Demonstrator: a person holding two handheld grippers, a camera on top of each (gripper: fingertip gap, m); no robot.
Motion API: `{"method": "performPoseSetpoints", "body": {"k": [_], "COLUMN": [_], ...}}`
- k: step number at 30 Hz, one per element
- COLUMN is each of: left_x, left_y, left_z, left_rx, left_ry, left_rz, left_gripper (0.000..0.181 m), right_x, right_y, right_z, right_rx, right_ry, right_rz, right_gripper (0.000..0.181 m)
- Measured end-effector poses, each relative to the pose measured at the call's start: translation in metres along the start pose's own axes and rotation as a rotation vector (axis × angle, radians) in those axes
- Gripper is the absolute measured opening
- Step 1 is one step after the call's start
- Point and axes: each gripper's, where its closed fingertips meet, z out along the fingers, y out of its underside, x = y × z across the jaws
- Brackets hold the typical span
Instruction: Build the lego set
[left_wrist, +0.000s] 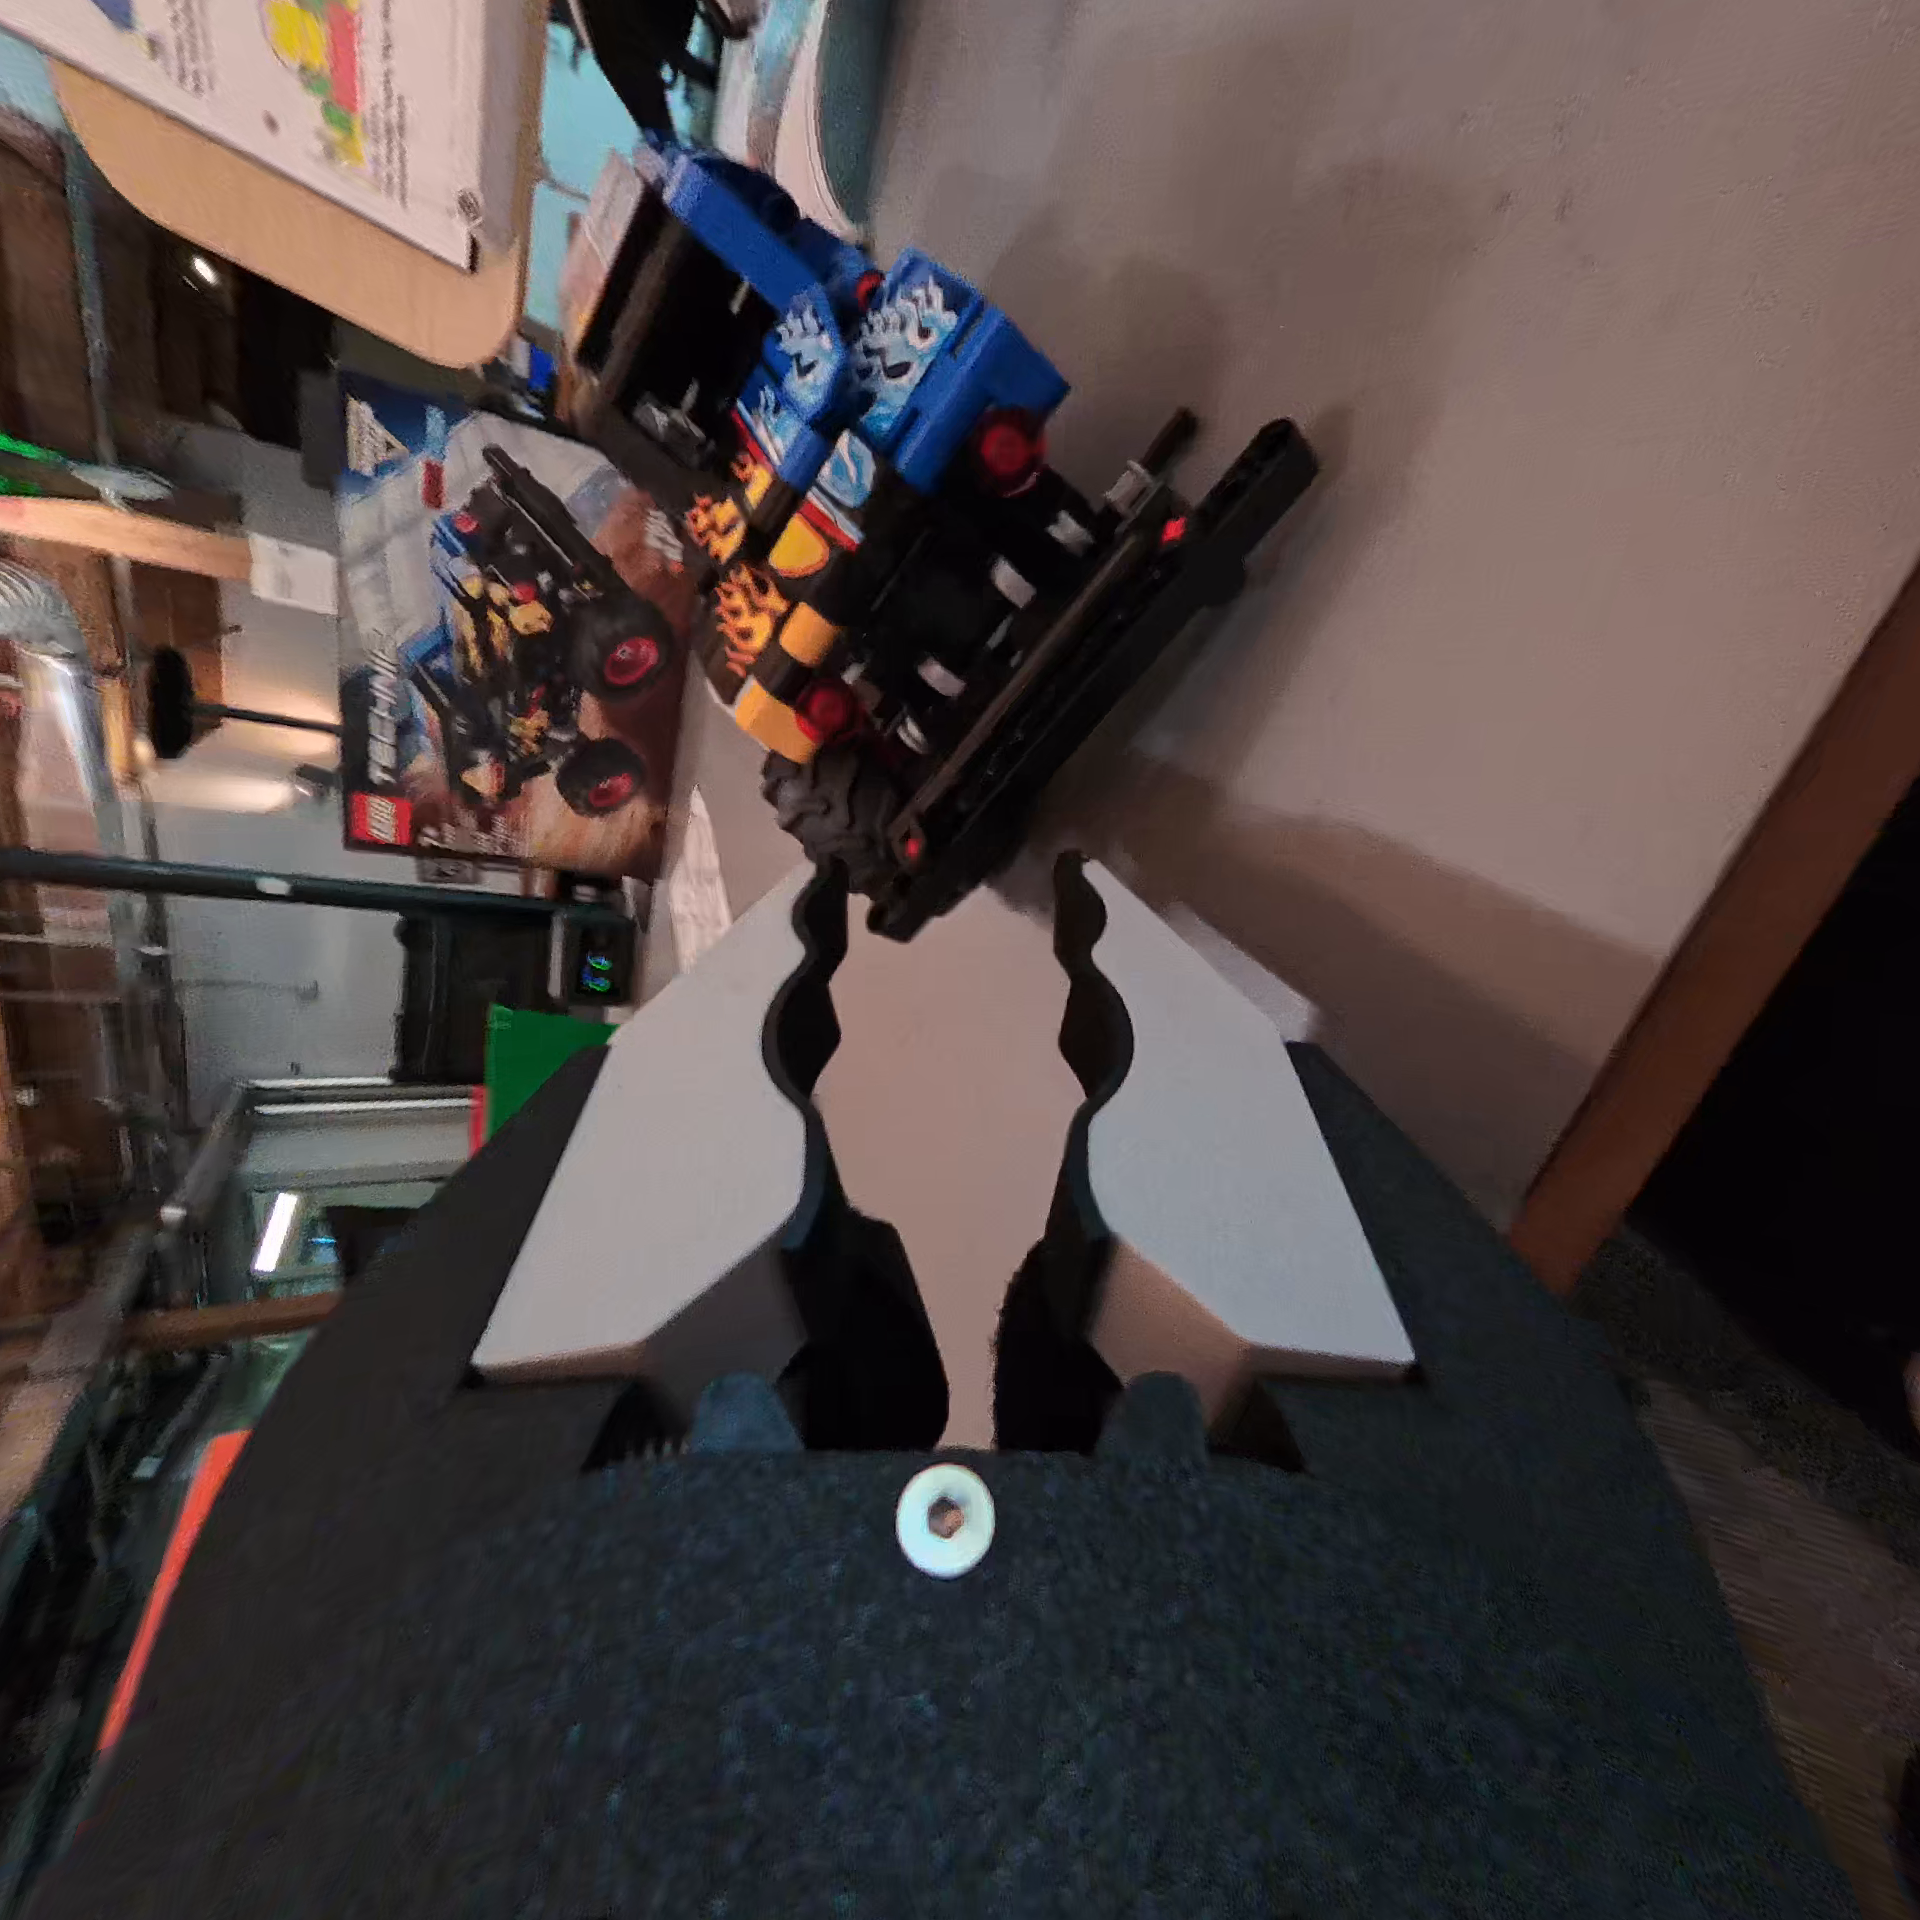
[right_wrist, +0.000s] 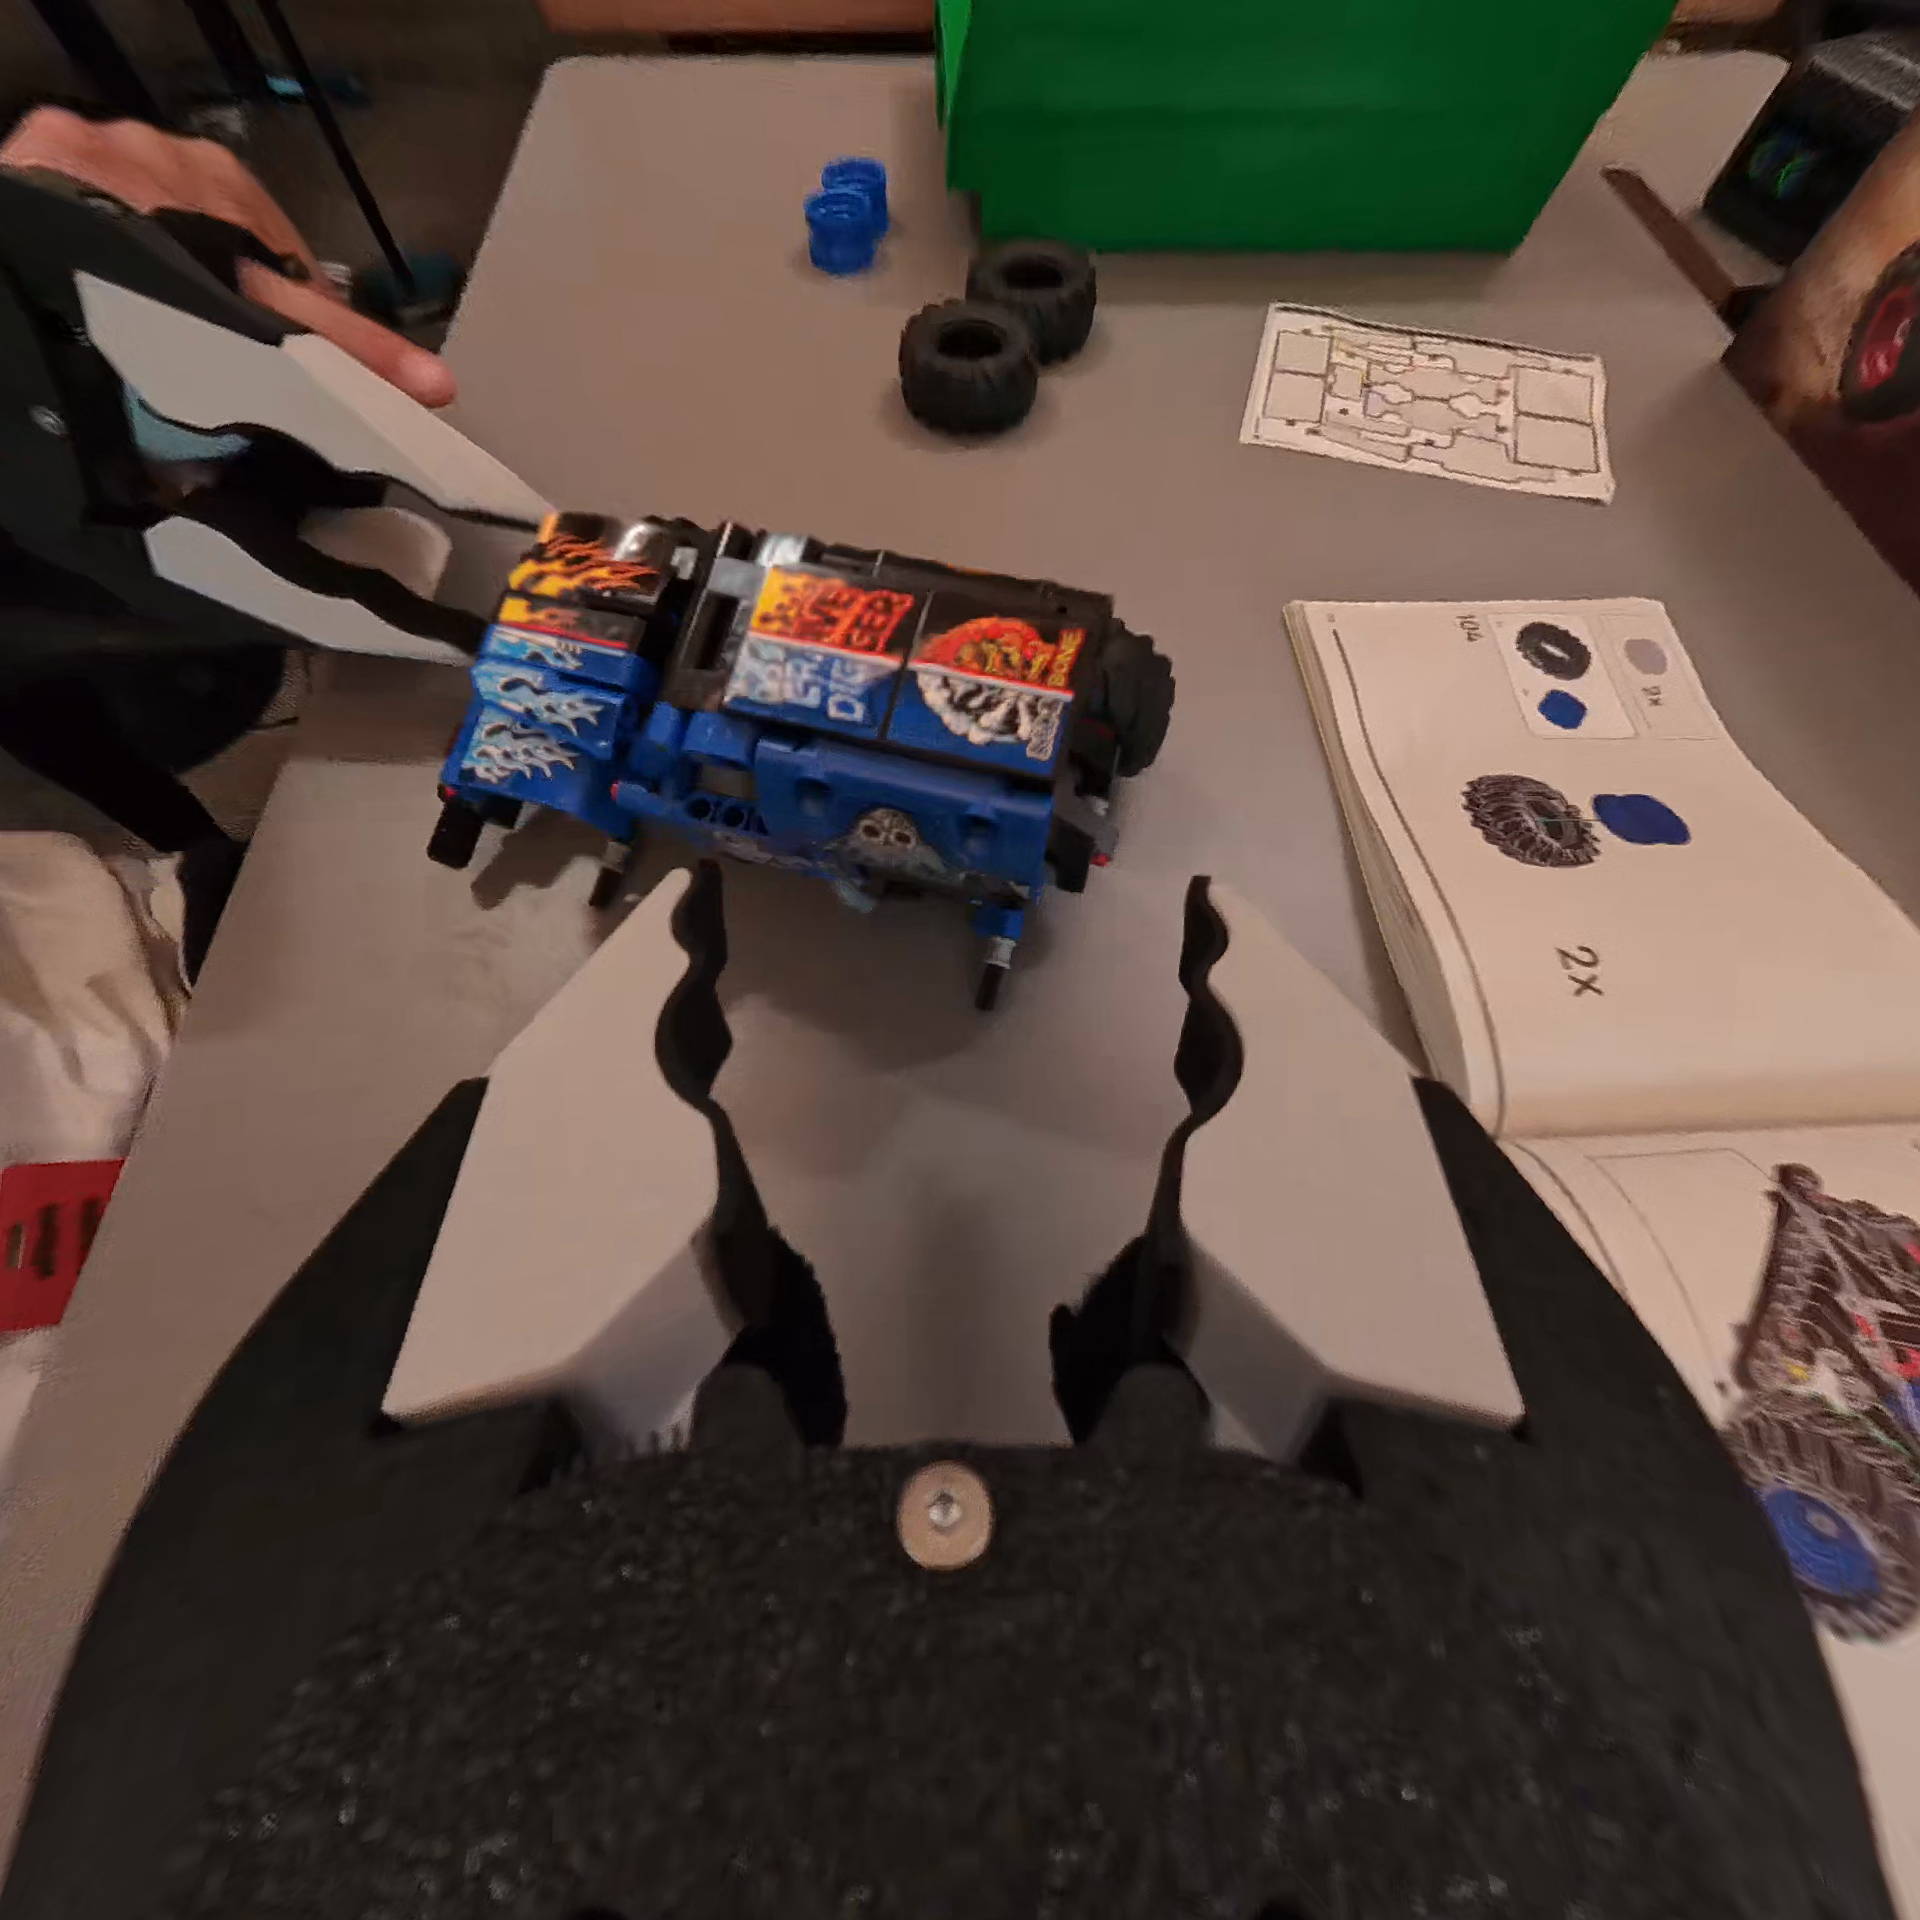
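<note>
Truck (right_wrist: 790, 717) mid-table, both tools open

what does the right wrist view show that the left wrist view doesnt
Only the right wrist view: two loose black tyres, blue rims, the open manual, a sticker sheet, and the left gripper at the truck's end. Only the left wrist view: the set's box and the truck's black underside. Both: the truck on the grey table.
</note>
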Motion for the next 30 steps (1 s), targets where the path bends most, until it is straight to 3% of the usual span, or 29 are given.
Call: {"method": "performPoseSetpoints", "body": {"k": [6, 10, 15, 19, 26, 30], "left_x": [0.003, -0.011, -0.018, -0.024, -0.03, -0.033], "left_y": [0.0, -0.006, 0.001, 0.001, -0.029, -0.058], "left_z": [0.014, 0.023, 0.032, 0.038, 0.05, 0.062], "left_rx": [-0.003, -0.017, -0.05, 0.008, 0.209, 0.329], "left_ry": [-0.051, -0.231, -0.237, -0.153, 0.1, 0.328], "left_rz": [0.294, 0.331, 0.121, -0.114, -0.411, -0.575], "left_gripper": [0.035, 0.021, 0.019, 0.019, 0.017, 0.015], "right_x": [0.007, 0.009, 0.019, 0.014, 0.009, 0.022], "right_y": [0.034, 0.03, 0.026, 0.013, 0.006, -0.002], "right_z": [0.028, 0.051, 0.051, 0.034, -0.011, -0.036], "right_rx": [-0.154, -0.179, -0.162, -0.178, -0.334, -0.399], "right_ry": [0.059, 0.098, 0.158, 0.157, 0.178, 0.152], "right_rz": [-0.183, -0.162, -0.151, -0.066, 0.157, 0.344], "right_gripper": [0.088, 0.074, 0.073, 0.074, 0.076, 0.077]}}
